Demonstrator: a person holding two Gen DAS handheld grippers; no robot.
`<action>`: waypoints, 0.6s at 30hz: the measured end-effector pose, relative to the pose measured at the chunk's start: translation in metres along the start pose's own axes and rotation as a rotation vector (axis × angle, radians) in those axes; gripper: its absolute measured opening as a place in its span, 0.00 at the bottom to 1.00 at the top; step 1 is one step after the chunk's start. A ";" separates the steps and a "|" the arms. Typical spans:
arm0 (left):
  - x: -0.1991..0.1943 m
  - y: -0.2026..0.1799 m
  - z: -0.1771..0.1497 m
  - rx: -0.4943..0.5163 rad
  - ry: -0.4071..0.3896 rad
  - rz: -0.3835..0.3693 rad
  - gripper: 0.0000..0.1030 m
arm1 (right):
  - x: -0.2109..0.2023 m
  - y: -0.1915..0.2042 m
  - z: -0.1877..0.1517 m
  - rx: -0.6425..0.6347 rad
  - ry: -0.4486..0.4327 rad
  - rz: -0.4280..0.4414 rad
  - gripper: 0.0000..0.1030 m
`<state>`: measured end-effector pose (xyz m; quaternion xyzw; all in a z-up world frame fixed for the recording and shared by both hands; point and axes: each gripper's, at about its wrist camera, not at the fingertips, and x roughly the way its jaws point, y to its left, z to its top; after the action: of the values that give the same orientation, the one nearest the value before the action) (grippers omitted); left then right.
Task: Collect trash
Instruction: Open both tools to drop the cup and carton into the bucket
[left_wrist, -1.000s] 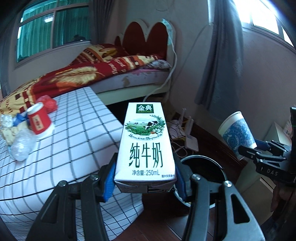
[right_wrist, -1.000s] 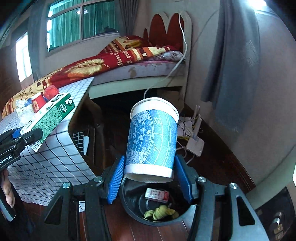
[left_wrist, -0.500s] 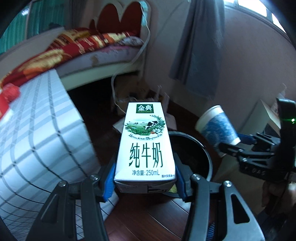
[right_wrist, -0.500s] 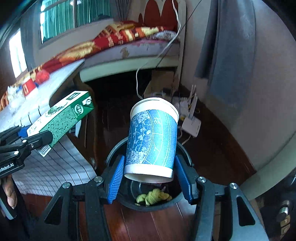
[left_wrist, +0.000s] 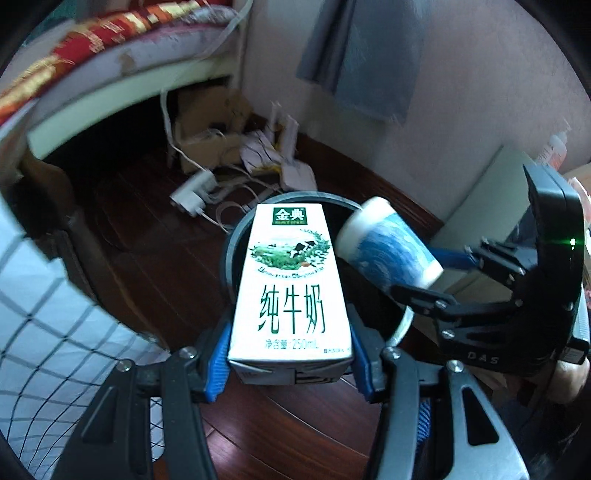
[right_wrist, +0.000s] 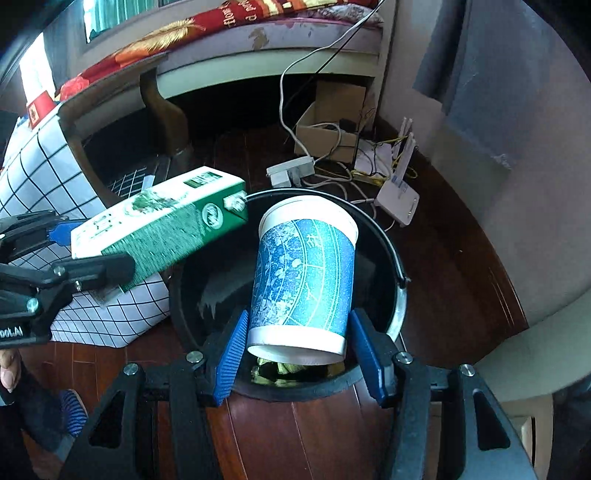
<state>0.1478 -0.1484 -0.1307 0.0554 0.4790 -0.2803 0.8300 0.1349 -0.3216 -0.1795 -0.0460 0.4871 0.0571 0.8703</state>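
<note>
Both my grippers tilt down over a black bin (right_wrist: 397, 266) on the wooden floor. My left gripper (left_wrist: 290, 365) has the milk carton (left_wrist: 290, 295) between its blue pads; its jaws have just been opening. My right gripper (right_wrist: 299, 354) jaws have also just been opening, gaps showing beside the blue paper cup (right_wrist: 304, 273) above the bin's mouth.
</note>
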 end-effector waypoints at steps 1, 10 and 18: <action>0.007 0.001 0.002 -0.006 0.016 0.007 0.61 | 0.008 -0.001 0.001 -0.028 0.015 -0.047 0.92; 0.000 0.015 -0.004 -0.051 -0.039 0.174 0.96 | 0.013 -0.037 -0.001 0.086 0.037 -0.150 1.00; -0.029 0.020 -0.004 -0.077 -0.132 0.272 0.98 | -0.012 -0.033 0.004 0.124 -0.025 -0.157 1.00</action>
<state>0.1439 -0.1185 -0.1118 0.0694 0.4221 -0.1495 0.8915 0.1368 -0.3539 -0.1665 -0.0292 0.4736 -0.0410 0.8793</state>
